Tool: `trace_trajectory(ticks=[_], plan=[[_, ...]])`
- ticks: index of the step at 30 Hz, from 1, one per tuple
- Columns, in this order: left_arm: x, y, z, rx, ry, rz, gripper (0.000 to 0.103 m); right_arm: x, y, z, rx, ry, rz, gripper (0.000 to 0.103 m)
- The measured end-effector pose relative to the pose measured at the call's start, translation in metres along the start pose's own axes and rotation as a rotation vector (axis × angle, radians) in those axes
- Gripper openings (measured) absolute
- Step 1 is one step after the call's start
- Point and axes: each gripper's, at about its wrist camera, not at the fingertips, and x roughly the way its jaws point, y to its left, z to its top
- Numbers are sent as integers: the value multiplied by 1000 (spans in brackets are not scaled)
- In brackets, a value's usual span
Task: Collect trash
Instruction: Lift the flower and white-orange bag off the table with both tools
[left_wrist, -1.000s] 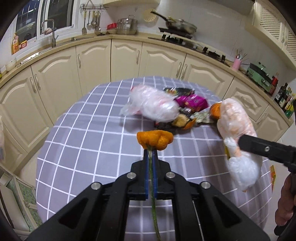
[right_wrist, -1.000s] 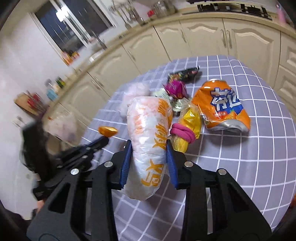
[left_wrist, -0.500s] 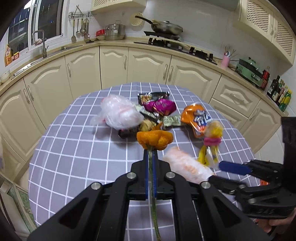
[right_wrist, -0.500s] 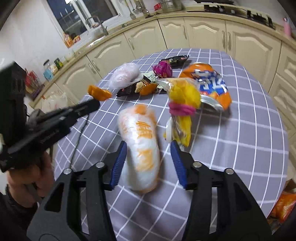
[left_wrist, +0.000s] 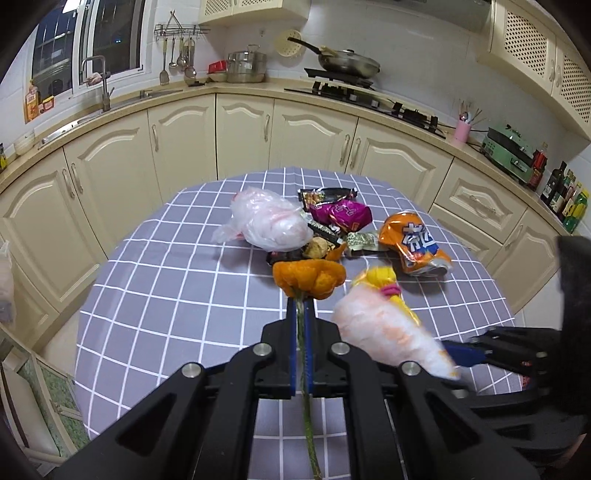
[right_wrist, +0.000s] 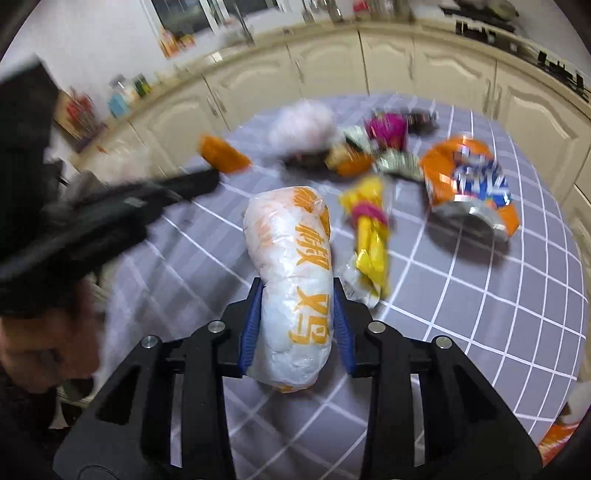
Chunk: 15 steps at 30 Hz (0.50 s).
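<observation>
My left gripper (left_wrist: 301, 303) is shut on the green stem of a wilted orange flower (left_wrist: 308, 277), held above the checked tablecloth (left_wrist: 166, 288). The flower (right_wrist: 223, 155) also shows blurred at the left gripper's tip in the right wrist view. My right gripper (right_wrist: 297, 295) has a white plastic bag with orange print (right_wrist: 291, 266) between its blue pads; its jaws are closing and the pads press the bag's sides. That bag (left_wrist: 380, 328) lies low at the right in the left wrist view. A yellow wrapper with a pink band (right_wrist: 371, 229) lies just right of it.
A heap of trash sits mid-table: a pale plastic bag (left_wrist: 269, 221), a magenta wrapper (left_wrist: 341, 214), a dark snack packet (left_wrist: 325, 194) and a crushed orange packet (left_wrist: 413, 242). Cream kitchen cabinets (left_wrist: 243, 136) curve behind the round table. A person's hand (right_wrist: 44, 343) holds the left gripper.
The right jaws spread wider around the white bag half a second ago and now pinch it again. The left gripper has drawn back and up a little with the flower.
</observation>
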Motion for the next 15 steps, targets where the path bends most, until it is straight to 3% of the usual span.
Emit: trace_trajectory(ticks=[3, 5, 9, 15], plan=[[-6, -7, 3, 11, -14, -12, 3, -19, -12, -3, 57, -48, 76, 35], [-8, -14, 6, 19, -23, -21, 3, -25, -19, -6, 58, -57, 51, 36], [-6, -29, 10, 36, -25, -37, 3, -20, -20, -18, 13, -15, -12, 48], [-4, -42, 6, 65, -16, -48, 3, -25, -22, -35, 23, 8, -34, 50]])
